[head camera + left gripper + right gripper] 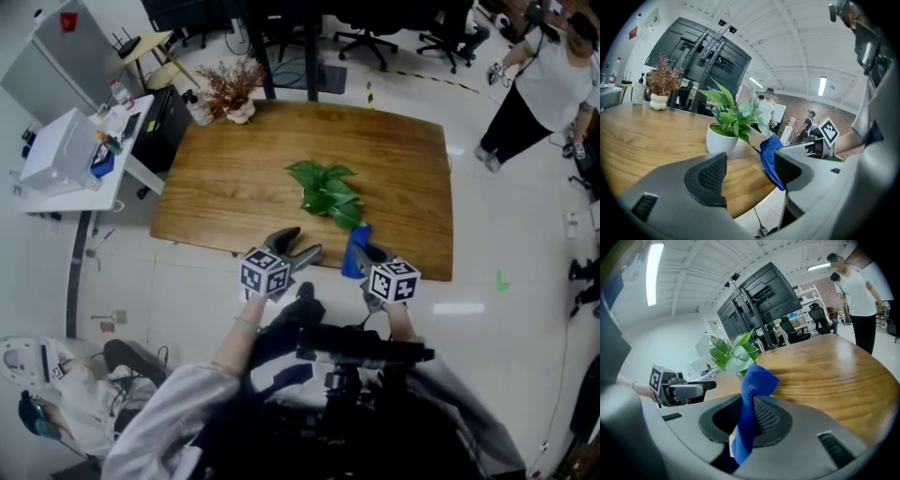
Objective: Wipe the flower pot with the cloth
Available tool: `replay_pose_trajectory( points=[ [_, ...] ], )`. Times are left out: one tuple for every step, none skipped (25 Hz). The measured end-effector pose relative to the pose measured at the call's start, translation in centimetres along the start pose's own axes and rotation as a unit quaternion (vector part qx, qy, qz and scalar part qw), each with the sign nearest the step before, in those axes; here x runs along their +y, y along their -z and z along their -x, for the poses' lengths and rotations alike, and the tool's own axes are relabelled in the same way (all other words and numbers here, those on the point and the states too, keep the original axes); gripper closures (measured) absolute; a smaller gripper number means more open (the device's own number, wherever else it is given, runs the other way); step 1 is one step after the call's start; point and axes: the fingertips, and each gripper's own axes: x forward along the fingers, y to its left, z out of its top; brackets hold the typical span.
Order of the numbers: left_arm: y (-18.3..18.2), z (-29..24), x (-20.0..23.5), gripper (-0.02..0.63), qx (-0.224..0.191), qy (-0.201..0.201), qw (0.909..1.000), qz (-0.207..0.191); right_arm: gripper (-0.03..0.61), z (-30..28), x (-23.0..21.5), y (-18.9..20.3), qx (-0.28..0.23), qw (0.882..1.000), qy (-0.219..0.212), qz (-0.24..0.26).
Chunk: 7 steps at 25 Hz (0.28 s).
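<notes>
Wiping seems not yet begun: the right gripper (368, 255) has its jaws clamped on the cloth (752, 390), apart from the pot (720, 139), while the left gripper (296, 247) has its jaws wide and empty.

**Right gripper cam: cloth pinched**

Right gripper (749, 420) jaws closed on the blue cloth (753, 380), top end bunched up in front of the green plant (733, 355). Wood table (825, 366) behind, left gripper (699, 388) off to one side.
</notes>
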Motion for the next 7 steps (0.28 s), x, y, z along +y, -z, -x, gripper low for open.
replay_pose_trajectory(
  points=[
    [0.05,0.13,-0.03,0.301,-0.001,-0.002,1.0000,0.001,0.523,0.12,0.01,0.05,0.000,1.000,0.001,0.001],
    [0.12,0.24,-0.05,0.301,-0.002,-0.003,1.0000,0.001,0.523,0.18,-0.01,0.13,0.000,1.000,0.001,0.002],
    [0.20,0.32,-0.07,0.301,-0.002,-0.004,1.0000,0.002,0.522,0.19,-0.01,0.24,-0.001,1.000,0.001,0.002],
    [0.30,0.41,-0.10,0.301,-0.002,-0.004,1.0000,0.002,0.523,0.19,0.00,0.36,-0.002,1.000,0.000,0.001],
    [0.42,0.50,-0.13,0.301,-0.001,-0.004,1.0000,0.003,0.523,0.22,0.06,0.47,-0.002,1.000,-0.001,0.000],
    [0.56,0.61,-0.16,0.301,0.000,-0.004,1.0000,0.004,0.523,0.26,0.13,0.56,-0.002,1.000,-0.002,-0.001],
    [0.70,0.72,-0.19,0.301,0.002,-0.004,1.0000,0.004,0.523,0.31,0.21,0.66,-0.002,1.000,-0.002,-0.002]
  ],
)
